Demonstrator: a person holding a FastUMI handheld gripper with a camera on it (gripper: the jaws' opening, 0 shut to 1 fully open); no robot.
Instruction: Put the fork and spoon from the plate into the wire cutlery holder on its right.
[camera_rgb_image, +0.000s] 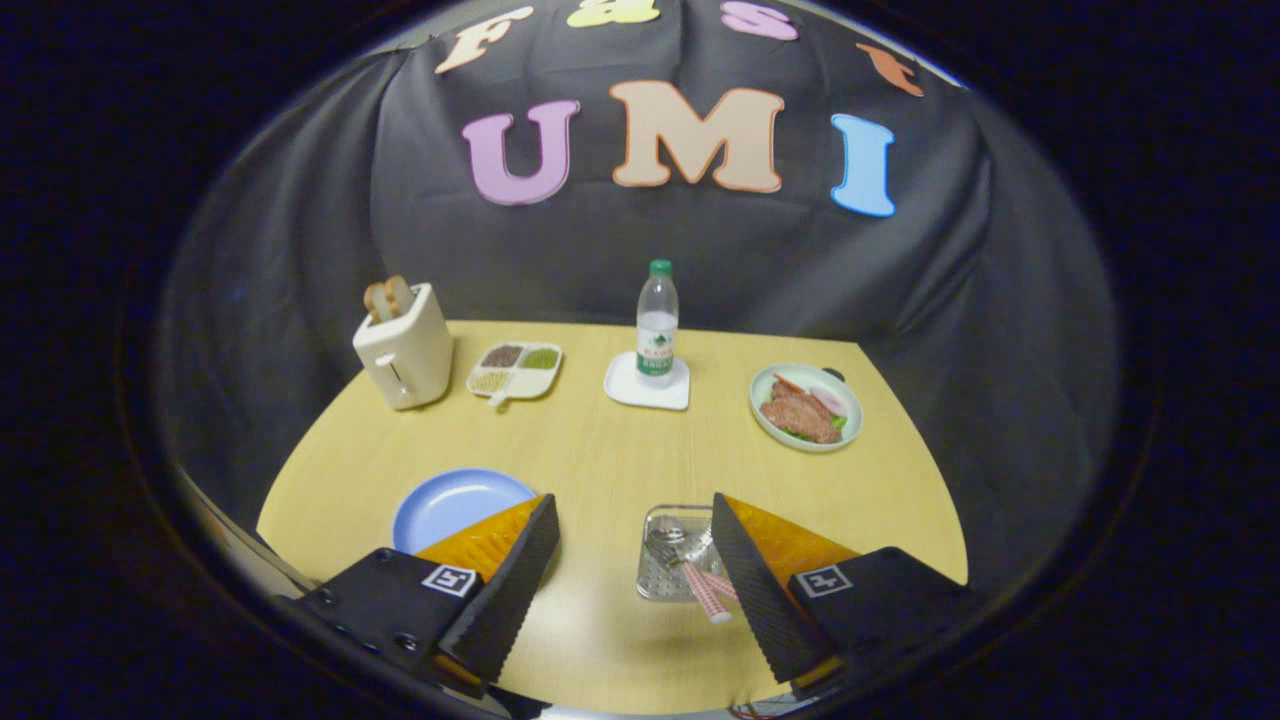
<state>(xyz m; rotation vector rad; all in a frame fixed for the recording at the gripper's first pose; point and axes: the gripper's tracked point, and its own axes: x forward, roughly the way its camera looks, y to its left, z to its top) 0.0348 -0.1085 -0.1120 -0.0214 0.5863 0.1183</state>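
Cutlery (690, 570) already lies in the wire holder (660, 585), at the lower centre of the frame, just inside the right finger: a spoon bowl shows toward the far end and checked handles slant down and right toward that finger's inner edge. Whether both fork and spoon are there is hard to tell, since the finger covers part of the holder. The blue plate (455, 505) sits at lower left, partly behind the left finger, and its visible face looks bare. The gripper (635, 590) hangs above the table (600, 440) with its fingers spread wide, holding nothing. So the holder is nearer the right finger, the plate nearer the left. Judging from this, the task seems done or nearly so.
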